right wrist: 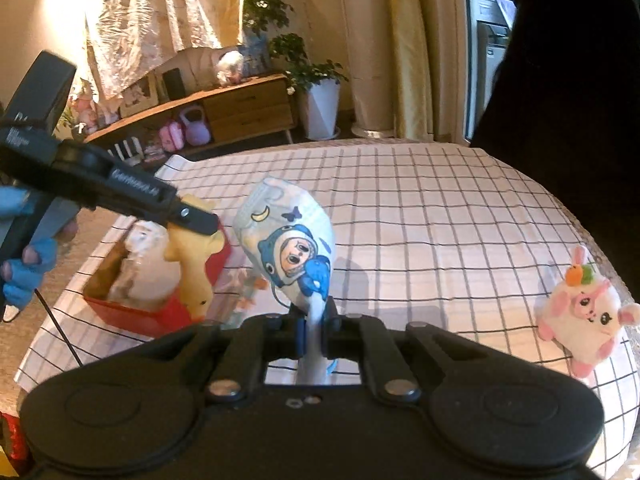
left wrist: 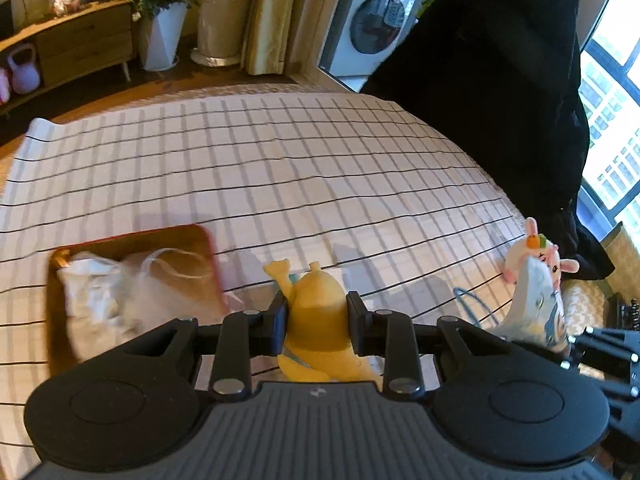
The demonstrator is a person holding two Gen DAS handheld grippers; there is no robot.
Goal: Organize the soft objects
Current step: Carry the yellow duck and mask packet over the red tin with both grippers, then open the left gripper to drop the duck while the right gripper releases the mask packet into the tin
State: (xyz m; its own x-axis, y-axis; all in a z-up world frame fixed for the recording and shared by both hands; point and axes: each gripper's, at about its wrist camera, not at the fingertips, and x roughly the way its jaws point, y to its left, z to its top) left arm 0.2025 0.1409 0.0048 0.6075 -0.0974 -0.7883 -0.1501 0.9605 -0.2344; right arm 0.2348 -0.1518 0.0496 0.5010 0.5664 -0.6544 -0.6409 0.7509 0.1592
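The right gripper (right wrist: 314, 322) was closed on the lower edge of a white child's face mask with a blue cartoon print (right wrist: 288, 236), which stood up above the checked white bedsheet (right wrist: 440, 220). On the left, the left gripper (right wrist: 196, 222) — held by a hand in a blue glove (right wrist: 28, 276) — pinched a yellow plush toy (right wrist: 194, 264) over a red box with a brown inside (right wrist: 132, 312), where pale soft things already lay. Far on the right, a white and pink plush animal with an orange and green top (right wrist: 584, 312) rested on the sheet, well apart from the mask.
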